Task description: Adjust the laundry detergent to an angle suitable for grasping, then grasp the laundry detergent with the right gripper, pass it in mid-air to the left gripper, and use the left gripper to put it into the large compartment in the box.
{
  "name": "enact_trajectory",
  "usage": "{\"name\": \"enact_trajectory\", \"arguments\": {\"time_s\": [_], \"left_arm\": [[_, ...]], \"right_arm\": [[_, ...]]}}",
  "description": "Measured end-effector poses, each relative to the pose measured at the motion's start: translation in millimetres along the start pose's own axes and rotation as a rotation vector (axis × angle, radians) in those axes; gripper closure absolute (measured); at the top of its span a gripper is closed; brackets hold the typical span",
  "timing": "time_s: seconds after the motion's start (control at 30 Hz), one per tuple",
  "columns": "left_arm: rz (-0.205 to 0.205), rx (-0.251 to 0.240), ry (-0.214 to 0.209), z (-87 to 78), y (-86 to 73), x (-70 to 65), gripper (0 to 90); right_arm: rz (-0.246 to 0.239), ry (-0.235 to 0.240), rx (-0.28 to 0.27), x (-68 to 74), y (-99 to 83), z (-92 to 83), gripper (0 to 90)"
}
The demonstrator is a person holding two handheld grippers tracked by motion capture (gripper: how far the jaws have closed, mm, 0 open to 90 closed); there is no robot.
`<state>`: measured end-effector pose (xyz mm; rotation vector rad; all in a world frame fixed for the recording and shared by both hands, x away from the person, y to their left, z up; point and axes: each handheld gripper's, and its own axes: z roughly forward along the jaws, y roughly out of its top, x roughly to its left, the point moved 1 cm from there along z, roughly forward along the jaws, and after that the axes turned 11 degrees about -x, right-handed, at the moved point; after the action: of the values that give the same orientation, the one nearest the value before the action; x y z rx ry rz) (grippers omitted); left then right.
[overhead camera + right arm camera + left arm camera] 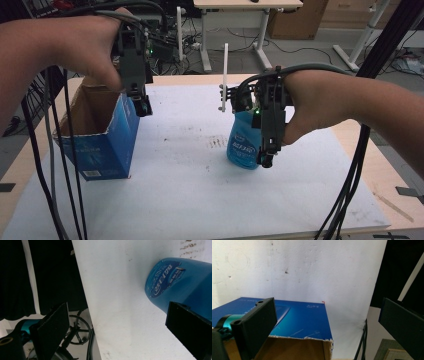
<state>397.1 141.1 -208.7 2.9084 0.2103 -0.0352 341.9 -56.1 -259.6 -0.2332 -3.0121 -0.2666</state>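
Left gripper (142, 102): held above the near right corner of the box; jaws wide apart in the left gripper view, nothing between them, released.
Right gripper (267, 150): pointed down beside the bottle; jaws spread in the right gripper view, one pad overlapping the bottle's edge, the other well clear; not closed on anything.
Bottle (243, 142): blue, printed label, upright on the white sheet right of centre, just beside the right gripper; in the right gripper view (180, 280) lying to one side of the jaw gap rather than inside it.
Box (102, 132): blue carton, top open with torn edge, brown inside, standing at the left of the sheet; well apart from the bottle; open mouth and blue side visible below the left jaws (297, 320).
White sheet (200, 200): covers the table, a few brown marks near the middle.
Step in hand: judged as approach to grasp the bottle, box steadied or awaited by the left gripper; bottle not yet lifted.
Next move: shifting the right jaws sideways to straddle the bottle body, then closing firmly; afterwards a lift clearing the box's torn rim before lowering inside.
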Motion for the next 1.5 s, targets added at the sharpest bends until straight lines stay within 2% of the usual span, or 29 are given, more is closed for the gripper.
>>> {"name": "enact_trajectory", "arguments": {"time_s": [0.23,0.4,0.43,0.47,0.5,0.57,0.63,0.7,0.77,1.07,1.1,1.17,1.23,1.37,1.4,1.5], "left_arm": [[-0.009,0.003,0.008,-2.4,0.0,-3.6,1.7],[-0.006,0.005,0.005,-1.9,1.7,-4.3,1.7],[-0.006,0.007,0.007,-1.5,2.0,-4.7,1.7],[-0.005,0.008,0.007,-0.9,2.3,-4.8,1.7],[-0.005,0.008,0.007,-0.9,2.3,-4.8,1.7],[-0.003,0.011,0.009,-0.1,2.8,-5.1,1.7],[-0.002,0.012,0.01,-0.1,2.9,-4.9,1.7],[0.002,0.012,0.007,-0.7,2.4,-4.2,1.7],[0.0,0.008,0.007,-0.6,1.6,-3.9,1.7],[-0.007,0.014,0.009,0.5,-0.8,-3.8,1.7],[-0.008,0.015,0.008,0.6,-1.2,-3.7,1.7],[-0.012,0.011,0.009,0.1,-1.5,-3.7,1.7],[-0.014,0.006,0.01,-0.4,-2.1,-3.2,1.7],[-0.019,0.008,0.01,0.0,-3.4,-1.9,1.7],[-0.021,0.009,0.01,0.1,-3.5,-1.2,1.7],[-0.026,0.011,0.013,1.3,-3.5,0.3,1.7]], "right_arm": [[-0.004,-0.007,0.008,2.7,0.7,0.8,4.5],[-0.037,-0.007,0.004,2.3,-0.2,0.9,4.5],[-0.016,-0.003,0.005,4.0,0.2,0.0,4.5],[-0.026,-0.004,0.004,3.6,-0.2,-0.3,4.5],[-0.014,-0.004,0.004,4.6,-0.8,0.0,4.5],[-0.032,-0.008,0.006,3.7,-1.7,0.4,4.5],[-0.017,-0.012,0.013,4.9,-1.8,-0.2,4.5],[-0.029,-0.009,0.006,3.7,-2.5,-0.1,4.5],[-0.003,-0.008,0.007,5.3,-2.1,-0.8,4.5],[-0.017,-0.008,0.009,5.5,-0.7,-0.2,4.5],[-0.003,-0.001,0.007,6.1,-0.3,-0.6,4.5],[-0.025,-0.009,0.004,3.7,-0.1,-0.4,4.5],[0.002,0.0,0.004,5.3,0.6,-1.4,4.5],[-0.022,-0.008,0.007,1.6,-1.3,-0.2,4.5],[-0.011,-0.008,0.015,2.3,-2.4,-1.3,4.5],[-0.005,-0.005,-0.008,2.2,-7.8,-3.1,4.4]]}}
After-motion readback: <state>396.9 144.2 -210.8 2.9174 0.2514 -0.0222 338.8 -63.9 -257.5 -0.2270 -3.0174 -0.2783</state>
